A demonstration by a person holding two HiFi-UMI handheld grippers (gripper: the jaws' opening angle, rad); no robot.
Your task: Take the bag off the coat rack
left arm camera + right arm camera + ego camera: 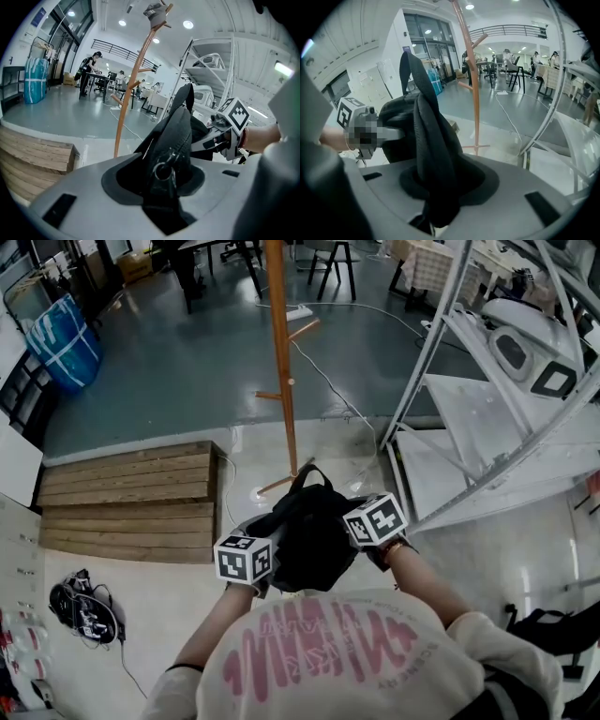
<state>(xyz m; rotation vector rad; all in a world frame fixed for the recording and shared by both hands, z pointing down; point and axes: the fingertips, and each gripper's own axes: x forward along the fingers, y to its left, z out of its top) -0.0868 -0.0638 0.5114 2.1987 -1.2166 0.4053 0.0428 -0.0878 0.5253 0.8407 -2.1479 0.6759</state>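
Note:
A black bag (305, 532) hangs in the air between my two grippers, a short way in front of the wooden coat rack (281, 362) and clear of its pegs. My left gripper (265, 545) is shut on the bag's left side, where a zipper pull (164, 169) sits at the jaws. My right gripper (354, 529) is shut on a fold of the bag (429, 140) on its right side. The bag's top loop (408, 65) sticks up. In the left gripper view the rack's pole (127, 101) stands behind the bag (180, 131), bare on the pegs that show.
A wooden step platform (131, 498) lies to the left. A white metal shelf frame (487, 427) stands close on the right. A white cable (328, 381) runs across the floor past the rack's foot. A blue bag (64, 341) and desks stand further back.

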